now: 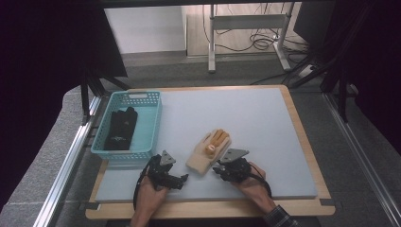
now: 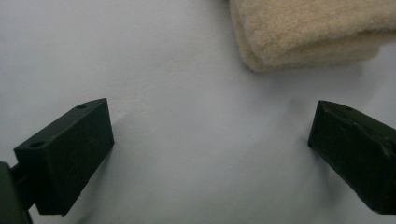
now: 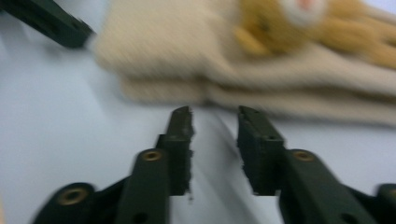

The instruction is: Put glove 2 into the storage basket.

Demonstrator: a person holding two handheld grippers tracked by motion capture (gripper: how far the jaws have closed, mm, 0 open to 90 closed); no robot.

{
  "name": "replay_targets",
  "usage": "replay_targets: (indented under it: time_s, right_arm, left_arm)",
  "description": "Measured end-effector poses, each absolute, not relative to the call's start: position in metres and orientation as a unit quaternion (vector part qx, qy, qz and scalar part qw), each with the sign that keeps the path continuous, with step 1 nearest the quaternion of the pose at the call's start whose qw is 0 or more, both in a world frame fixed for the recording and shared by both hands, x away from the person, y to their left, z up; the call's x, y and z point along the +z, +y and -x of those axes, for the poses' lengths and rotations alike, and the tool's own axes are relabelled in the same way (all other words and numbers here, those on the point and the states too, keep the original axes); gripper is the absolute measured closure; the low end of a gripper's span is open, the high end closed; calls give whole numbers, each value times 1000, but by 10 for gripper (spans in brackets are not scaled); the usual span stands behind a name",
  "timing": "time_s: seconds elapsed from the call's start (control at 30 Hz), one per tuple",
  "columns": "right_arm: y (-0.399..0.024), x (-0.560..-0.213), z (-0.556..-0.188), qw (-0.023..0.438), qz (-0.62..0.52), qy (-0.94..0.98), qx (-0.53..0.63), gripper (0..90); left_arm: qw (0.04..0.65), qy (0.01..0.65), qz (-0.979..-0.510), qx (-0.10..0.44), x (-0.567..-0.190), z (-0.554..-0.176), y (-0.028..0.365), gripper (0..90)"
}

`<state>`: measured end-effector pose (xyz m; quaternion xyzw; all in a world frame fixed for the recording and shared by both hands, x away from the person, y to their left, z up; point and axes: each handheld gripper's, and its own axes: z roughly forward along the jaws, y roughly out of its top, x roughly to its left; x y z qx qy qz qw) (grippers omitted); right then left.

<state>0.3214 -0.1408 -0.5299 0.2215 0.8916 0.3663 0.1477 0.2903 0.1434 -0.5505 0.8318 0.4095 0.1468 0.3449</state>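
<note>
The cream glove point(image 1: 204, 155) lies on the table point(image 1: 265, 127) between the two hand-held grippers, its fuzzy cuff toward the person. The right hand-held gripper point(image 3: 215, 122) is released, its jaws parted a little with nothing between them, just short of the cuff. The left hand-held gripper point(image 2: 210, 135) stands wide open over bare table beside the cuff's corner. Farther left, a teal lattice basket point(image 1: 152, 118) holds a black glove point(image 1: 121, 127).
</note>
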Motion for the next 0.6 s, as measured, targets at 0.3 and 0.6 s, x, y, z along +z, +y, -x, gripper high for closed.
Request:
replay_targets:
  time_s: [0.3, 0.6]
  right_arm:
    - [-198, -525, -319, 210, -266, 870, 359, 371]
    - [-238, -526, -324, 252, -327, 844, 343, 277]
  left_arm:
    - [346, 411, -831, 147, -551, -290, 143, 3]
    - [348, 412, -829, 146, -551, -290, 143, 3]
